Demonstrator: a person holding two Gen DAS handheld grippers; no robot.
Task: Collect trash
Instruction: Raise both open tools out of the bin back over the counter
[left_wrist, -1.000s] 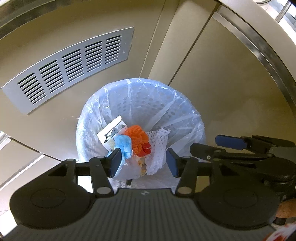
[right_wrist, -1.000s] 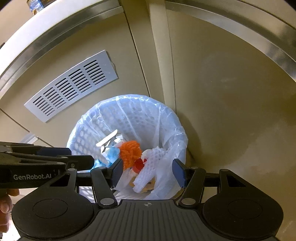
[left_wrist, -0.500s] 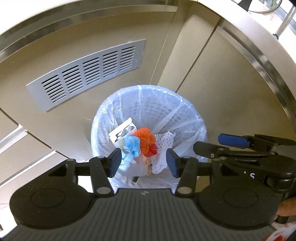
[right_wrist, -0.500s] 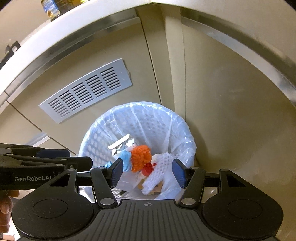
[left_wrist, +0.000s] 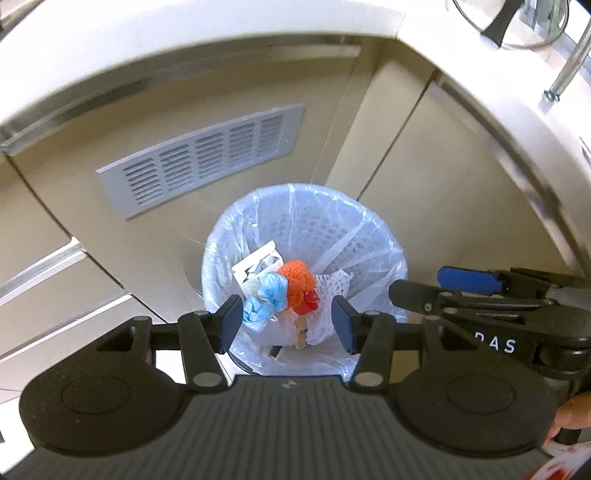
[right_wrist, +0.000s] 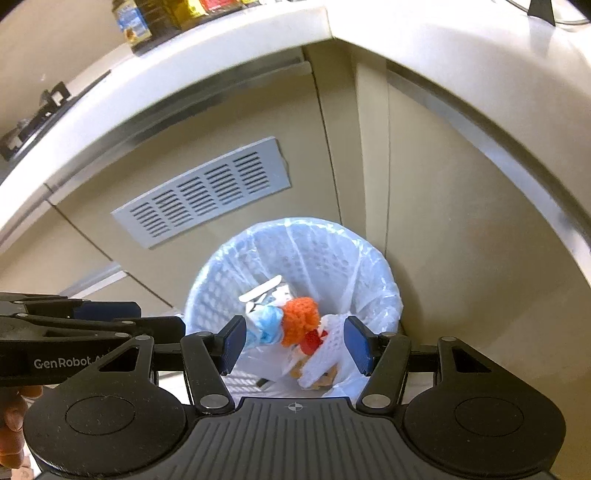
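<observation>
Setting: home kitchen, viewed downward at an inside corner of the cabinetry. Evidence: pale L-shaped surface (right_wrist: 229, 62) with metal trim strip over beige cabinet doors (left_wrist: 436, 177); grey louvred vent grille (left_wrist: 201, 157) set in one door; bottles and jars (right_wrist: 173, 14) lined up on top; black hob grate (right_wrist: 40, 110) at far left; glass pot lid (left_wrist: 509, 22) on the other run. Lined waste bin (right_wrist: 295, 266) on the floor in the corner.

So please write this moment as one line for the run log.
stage: trash in bin | bin: lined, holds orange net, blue wad, white foam net | left gripper: open, empty | right gripper: open, empty
</observation>
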